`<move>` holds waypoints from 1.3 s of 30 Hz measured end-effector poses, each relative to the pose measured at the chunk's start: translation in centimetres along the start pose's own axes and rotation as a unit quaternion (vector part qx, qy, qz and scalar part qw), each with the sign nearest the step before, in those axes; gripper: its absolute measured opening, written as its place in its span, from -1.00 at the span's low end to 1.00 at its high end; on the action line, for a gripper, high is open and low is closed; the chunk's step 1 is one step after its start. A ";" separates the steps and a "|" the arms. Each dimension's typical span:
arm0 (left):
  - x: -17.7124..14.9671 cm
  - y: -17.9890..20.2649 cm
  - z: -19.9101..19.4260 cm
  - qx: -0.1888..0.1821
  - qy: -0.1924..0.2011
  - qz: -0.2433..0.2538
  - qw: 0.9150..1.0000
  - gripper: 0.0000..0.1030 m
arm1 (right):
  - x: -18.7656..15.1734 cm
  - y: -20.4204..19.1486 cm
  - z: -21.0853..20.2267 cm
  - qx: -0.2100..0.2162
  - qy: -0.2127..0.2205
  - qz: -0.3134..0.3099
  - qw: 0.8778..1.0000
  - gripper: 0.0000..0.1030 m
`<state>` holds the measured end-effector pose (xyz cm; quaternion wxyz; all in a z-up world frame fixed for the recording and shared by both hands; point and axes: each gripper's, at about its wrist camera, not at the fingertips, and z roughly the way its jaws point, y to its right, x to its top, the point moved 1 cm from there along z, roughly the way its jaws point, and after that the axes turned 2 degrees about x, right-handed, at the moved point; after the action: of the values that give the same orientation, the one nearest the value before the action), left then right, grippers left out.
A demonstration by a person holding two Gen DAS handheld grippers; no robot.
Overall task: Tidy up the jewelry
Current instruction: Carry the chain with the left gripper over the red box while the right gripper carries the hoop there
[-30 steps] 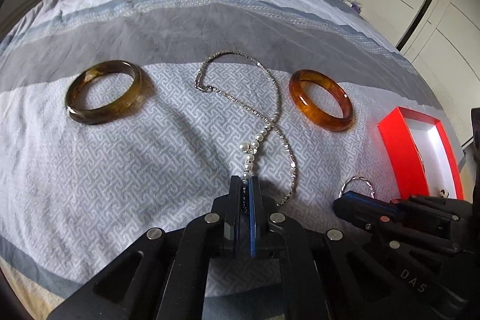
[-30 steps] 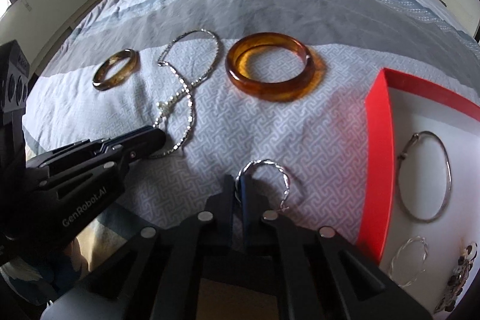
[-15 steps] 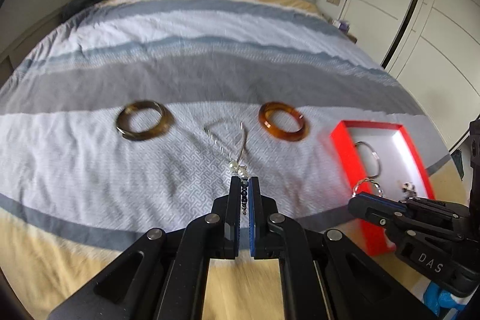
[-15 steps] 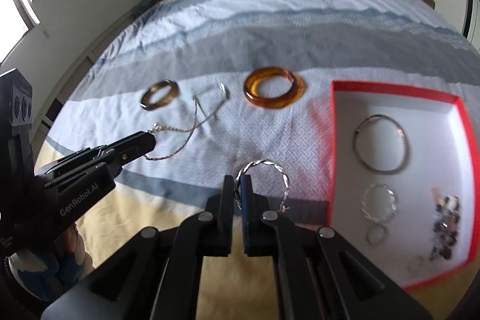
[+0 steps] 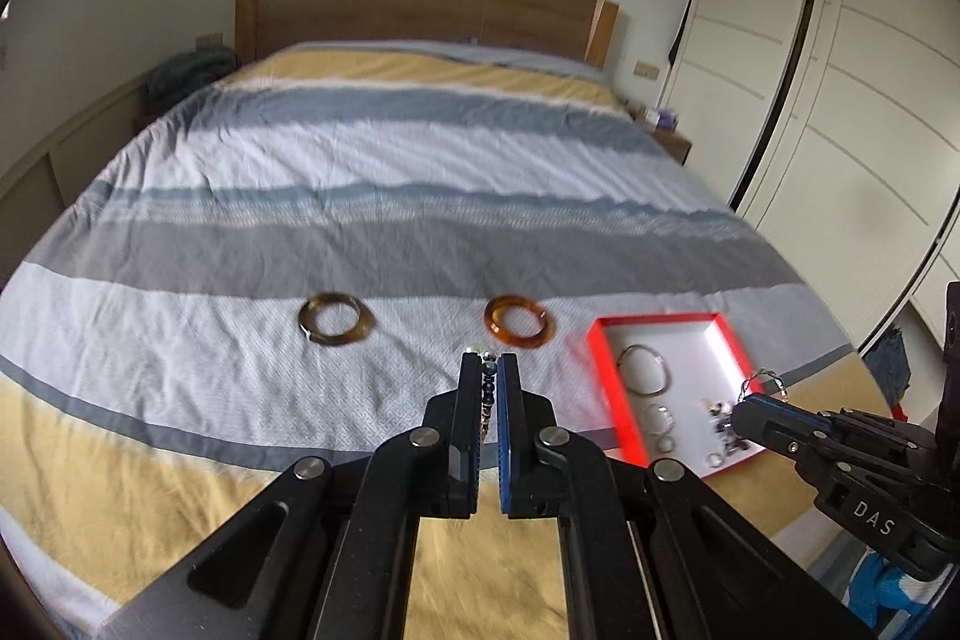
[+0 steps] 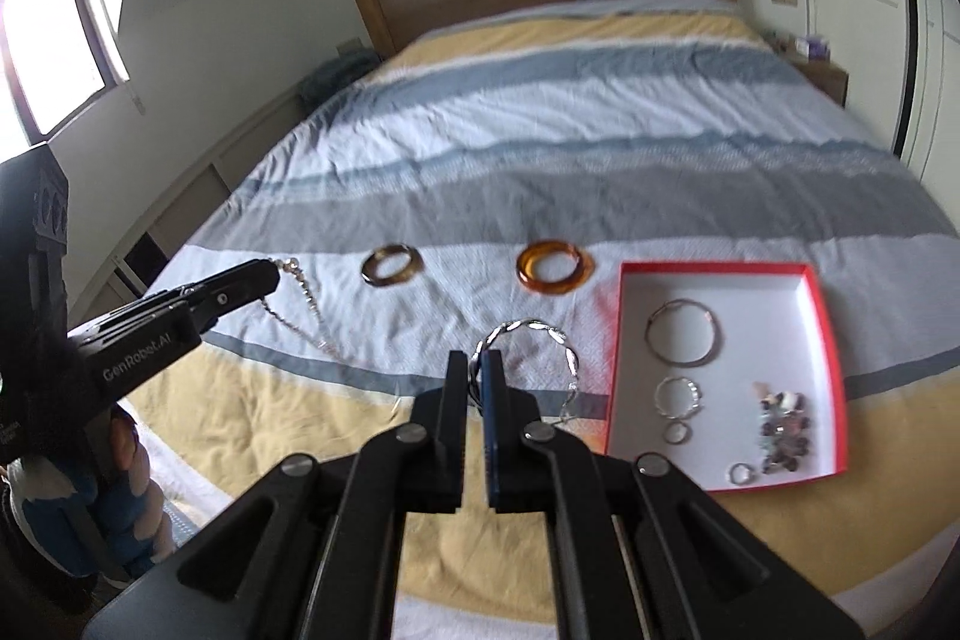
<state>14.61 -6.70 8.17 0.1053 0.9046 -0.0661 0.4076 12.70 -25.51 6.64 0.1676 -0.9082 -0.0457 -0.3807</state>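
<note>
My left gripper [image 5: 488, 361] is shut on the beaded end of a silver pearl necklace [image 6: 306, 295], lifted high over the bed; its chain hangs down in the right wrist view. My right gripper [image 6: 476, 361] is shut on a twisted silver bracelet [image 6: 540, 331], held in the air left of the red box [image 6: 822, 340]. The box has a white inside and holds a silver bangle [image 6: 682, 331], small rings and a bead cluster [image 6: 783, 427]. A dark brown bangle [image 5: 330, 319] and an amber bangle [image 5: 517, 319] lie on the bedspread.
The striped bedspread [image 5: 390, 196] covers a wide bed with a wooden headboard [image 5: 420, 10]. White wardrobe doors [image 5: 840, 70] stand at the right. A window [image 6: 54, 46] is at the left. The red box sits near the bed's front right edge.
Both grippers rose far up and back from the bed, each with its piece. The necklace left the bedspread and now hangs from my left gripper.
</note>
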 end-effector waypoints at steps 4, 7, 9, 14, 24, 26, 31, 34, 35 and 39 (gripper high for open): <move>0.3 0.9 -4.1 0.003 0.027 0.006 1.000 -0.92 | 0.0 -1.0 -3.6 0.000 0.026 -0.009 1.000 -0.93; 0.5 1.8 -6.7 0.005 0.043 0.012 0.999 -0.92 | 0.0 -1.9 -6.2 -0.001 0.044 -0.015 0.999 -0.93; 0.7 2.3 -8.4 0.005 0.054 0.015 0.998 -0.92 | 0.0 -2.3 -7.9 -0.002 0.057 -0.018 0.998 -0.93; 2.3 4.5 -12.9 0.001 0.083 0.040 0.996 -0.92 | 0.7 -3.3 -11.9 -0.010 0.085 -0.029 0.996 -0.93; 8.2 7.7 -18.5 -0.015 0.132 0.083 0.988 -0.92 | 5.1 -4.2 -18.4 -0.038 0.138 -0.053 0.988 -0.93; 9.7 8.3 -19.1 -0.017 0.141 0.095 0.985 -0.92 | 6.2 -4.2 -19.4 -0.043 0.147 -0.057 0.987 -0.93; 12.5 9.8 -18.3 -0.028 0.149 0.118 0.981 -0.92 | 9.1 -3.1 -20.9 -0.062 0.165 -0.063 0.982 -0.93; 13.7 11.0 -15.9 -0.040 0.143 0.129 0.980 -0.92 | 10.4 -1.4 -20.2 -0.072 0.165 -0.058 0.982 -0.93; 13.8 11.2 -15.2 -0.044 0.140 0.131 0.980 -0.92 | 10.8 -0.6 -19.6 -0.076 0.161 -0.054 0.982 -0.93; 14.0 13.1 -9.1 -0.065 0.113 0.147 0.981 -0.92 | 11.6 3.8 -15.9 -0.095 0.135 -0.031 0.986 -0.92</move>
<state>14.59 -17.62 26.33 0.1096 0.8245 -0.2120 0.5132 10.92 -35.00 24.24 0.0733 -0.8583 -0.0144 -0.5076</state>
